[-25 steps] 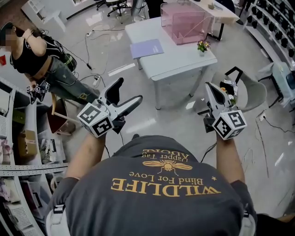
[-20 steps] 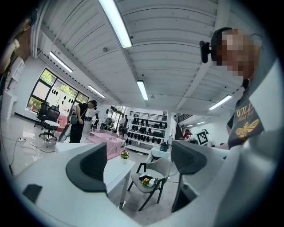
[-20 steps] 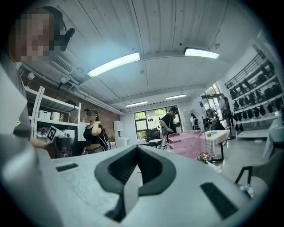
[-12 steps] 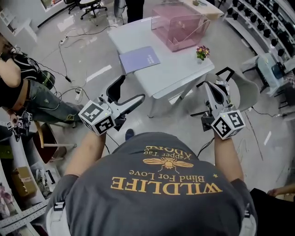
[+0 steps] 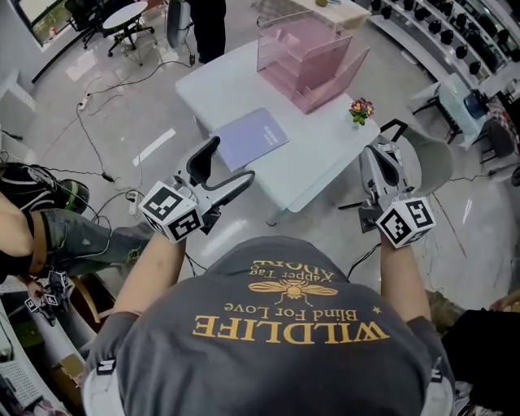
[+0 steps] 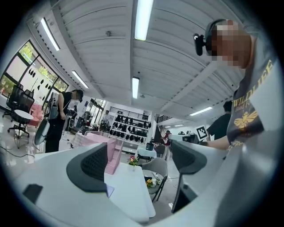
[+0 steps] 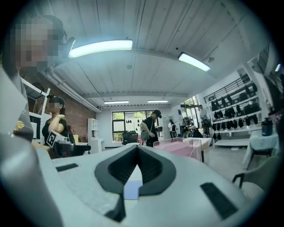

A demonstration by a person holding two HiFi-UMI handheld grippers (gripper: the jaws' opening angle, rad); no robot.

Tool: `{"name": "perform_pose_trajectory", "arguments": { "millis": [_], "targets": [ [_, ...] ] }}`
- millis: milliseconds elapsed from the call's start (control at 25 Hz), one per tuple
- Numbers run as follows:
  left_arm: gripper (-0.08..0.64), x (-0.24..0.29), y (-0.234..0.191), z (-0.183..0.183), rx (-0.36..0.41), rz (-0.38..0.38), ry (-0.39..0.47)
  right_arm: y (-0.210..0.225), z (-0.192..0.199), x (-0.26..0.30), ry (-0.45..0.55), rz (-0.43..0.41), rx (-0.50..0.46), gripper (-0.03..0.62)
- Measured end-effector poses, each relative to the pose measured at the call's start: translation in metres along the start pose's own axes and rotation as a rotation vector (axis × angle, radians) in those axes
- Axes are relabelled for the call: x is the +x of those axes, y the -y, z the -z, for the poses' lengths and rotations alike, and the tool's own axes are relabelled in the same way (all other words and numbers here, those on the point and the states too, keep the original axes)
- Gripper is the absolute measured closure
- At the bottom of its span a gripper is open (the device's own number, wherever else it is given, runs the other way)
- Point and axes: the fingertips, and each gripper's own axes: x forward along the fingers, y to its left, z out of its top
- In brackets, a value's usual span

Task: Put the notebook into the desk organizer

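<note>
A purple notebook (image 5: 252,136) lies flat on the white table (image 5: 325,142). Behind it at the table's far end stands the pink see-through desk organizer (image 5: 313,55). My left gripper (image 5: 230,159) hangs in the air short of the table's near corner, open and empty. In the left gripper view its open jaws (image 6: 140,159) frame the organizer (image 6: 113,153), with a sliver of the notebook (image 6: 109,190) by the left pad. My right gripper (image 5: 383,154) is shut on nothing beside the table's right edge. The right gripper view shows the notebook (image 7: 132,188) under the closed jaws (image 7: 137,150).
A small pot of flowers (image 5: 361,108) stands on the table's right edge. A grey chair (image 5: 435,162) sits right of the table, close to my right gripper. Cables (image 5: 97,114) run over the floor at left. One person (image 5: 207,24) stands beyond the table, another (image 5: 32,236) at left.
The table with notebook and organizer has come nearer and shifted in view as I approach. Both grippers keep their pose: left open, right shut.
</note>
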Motion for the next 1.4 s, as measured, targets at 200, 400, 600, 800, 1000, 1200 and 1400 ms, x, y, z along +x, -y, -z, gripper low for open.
{"name": "perform_pose_trajectory", "arguments": {
  "millis": [200, 400, 600, 800, 1000, 1200, 1400],
  "targets": [
    [0.109, 0.029, -0.046, 0.002, -0.026, -0.001, -0.022, 0.027, 0.005, 0.039, -0.013, 0.014, 0.010, 0.592],
    [0.109, 0.076, -0.075, 0.020, -0.070, -0.060, -0.064, 0.076, 0.014, 0.073, -0.019, -0.037, 0.009, 0.591],
    [0.109, 0.123, -0.106, 0.050, -0.165, -0.221, -0.136, 0.131, 0.033, 0.118, -0.034, -0.180, 0.042, 0.591],
    [0.109, 0.126, -0.144, 0.091, -0.249, -0.378, -0.227, 0.168, 0.052, 0.162, -0.070, -0.266, 0.084, 0.592],
    [0.110, 0.080, -0.215, 0.143, -0.350, -0.476, -0.325, 0.154, 0.068, 0.203, -0.097, -0.275, 0.041, 0.591],
    [0.110, 0.035, -0.276, 0.233, -0.598, -0.521, -0.424, 0.130, 0.091, 0.221, -0.167, -0.235, 0.038, 0.591],
    [0.110, 0.037, -0.296, 0.304, -0.831, -0.492, -0.474, 0.126, 0.110, 0.232, -0.237, -0.216, 0.029, 0.591]
  ]
}}
